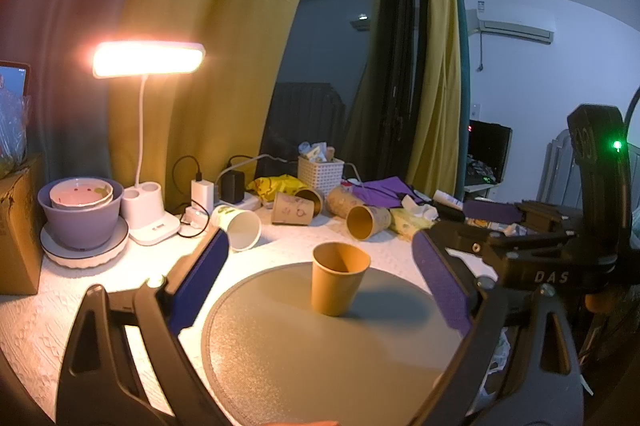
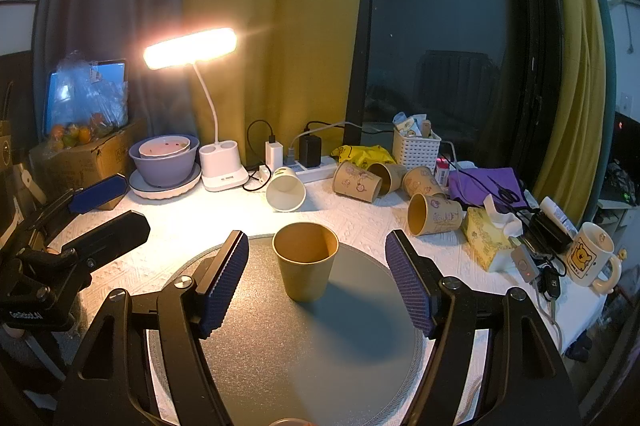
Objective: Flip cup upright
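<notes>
A plain brown paper cup [image 1: 339, 278] stands upright, mouth up, on a round grey mat [image 1: 320, 354]. It also shows in the right wrist view [image 2: 306, 266] on the mat [image 2: 320, 354]. My left gripper [image 1: 320, 274] is open, its blue pads either side of the cup and apart from it. My right gripper [image 2: 316, 274] is open too, with the cup between its fingers but untouched. The right gripper shows at the right of the left wrist view [image 1: 528, 226], and the left gripper at the left of the right wrist view [image 2: 100, 210].
Several paper cups lie on their sides behind the mat, among them a white one [image 2: 286, 190] and a printed brown one [image 2: 434, 214]. A lit desk lamp [image 2: 216, 146], stacked bowls [image 2: 166, 162], a power strip [image 2: 316, 168], a tissue pack [image 2: 488, 238] and a mug [image 2: 592, 258] crowd the table.
</notes>
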A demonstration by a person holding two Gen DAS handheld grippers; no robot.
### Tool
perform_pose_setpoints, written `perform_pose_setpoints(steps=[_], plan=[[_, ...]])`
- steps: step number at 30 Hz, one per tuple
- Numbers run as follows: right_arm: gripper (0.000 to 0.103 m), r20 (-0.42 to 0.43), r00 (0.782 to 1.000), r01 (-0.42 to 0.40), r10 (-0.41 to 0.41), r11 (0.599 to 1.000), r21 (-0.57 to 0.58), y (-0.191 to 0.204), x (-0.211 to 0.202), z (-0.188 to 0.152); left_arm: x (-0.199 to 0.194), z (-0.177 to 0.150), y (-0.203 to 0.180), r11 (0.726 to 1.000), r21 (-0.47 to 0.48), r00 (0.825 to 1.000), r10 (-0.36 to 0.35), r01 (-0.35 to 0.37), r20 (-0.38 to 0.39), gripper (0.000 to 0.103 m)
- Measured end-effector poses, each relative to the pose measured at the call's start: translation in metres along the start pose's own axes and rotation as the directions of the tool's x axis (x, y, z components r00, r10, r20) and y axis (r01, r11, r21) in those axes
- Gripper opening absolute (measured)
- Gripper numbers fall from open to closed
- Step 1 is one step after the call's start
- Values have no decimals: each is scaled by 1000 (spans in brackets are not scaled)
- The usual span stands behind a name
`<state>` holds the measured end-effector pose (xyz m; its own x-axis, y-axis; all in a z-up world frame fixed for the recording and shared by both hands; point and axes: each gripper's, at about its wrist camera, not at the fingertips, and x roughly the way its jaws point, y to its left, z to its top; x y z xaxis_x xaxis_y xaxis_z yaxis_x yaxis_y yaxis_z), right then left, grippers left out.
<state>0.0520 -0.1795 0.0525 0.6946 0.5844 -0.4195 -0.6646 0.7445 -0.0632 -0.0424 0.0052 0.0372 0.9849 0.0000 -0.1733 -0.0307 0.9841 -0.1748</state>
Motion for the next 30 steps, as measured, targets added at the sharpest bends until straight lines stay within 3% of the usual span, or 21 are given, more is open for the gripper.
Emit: perform_pose_setpoints(steps=[30], plan=[[74, -4, 1000, -3, 3, 1000, 1, -1, 1, 0, 0, -1, -1, 1000, 4, 1000, -3, 3, -1, 94]])
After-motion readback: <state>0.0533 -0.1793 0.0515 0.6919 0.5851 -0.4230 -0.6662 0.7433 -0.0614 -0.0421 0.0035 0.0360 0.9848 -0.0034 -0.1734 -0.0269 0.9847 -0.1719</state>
